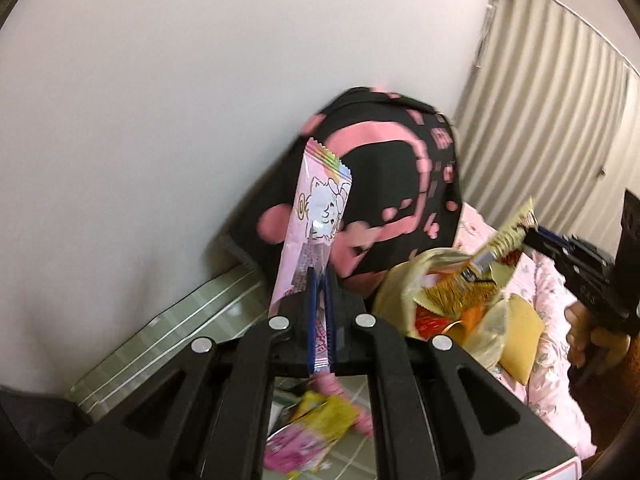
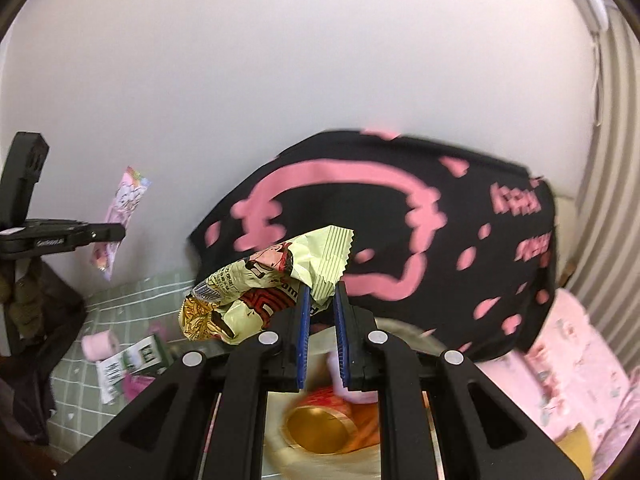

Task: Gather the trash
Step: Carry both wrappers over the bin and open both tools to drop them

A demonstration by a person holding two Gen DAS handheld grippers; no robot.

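the left gripper [image 1: 320, 280] is clamped on a tall pink wrapper [image 1: 308, 216], held upright beside the trash bag [image 1: 404, 280]. the right gripper [image 2: 322, 304] pinches a crumpled yellow snack wrapper [image 2: 260, 288] above the bag's mouth, which is probably what the blurred gold can [image 2: 316, 426] lies in. best to lower the yellow wrapper well inside the opening before letting go, then bring the pink one over. more litter [image 1: 312, 428] lies on the green checked sheet [image 1: 192, 320].
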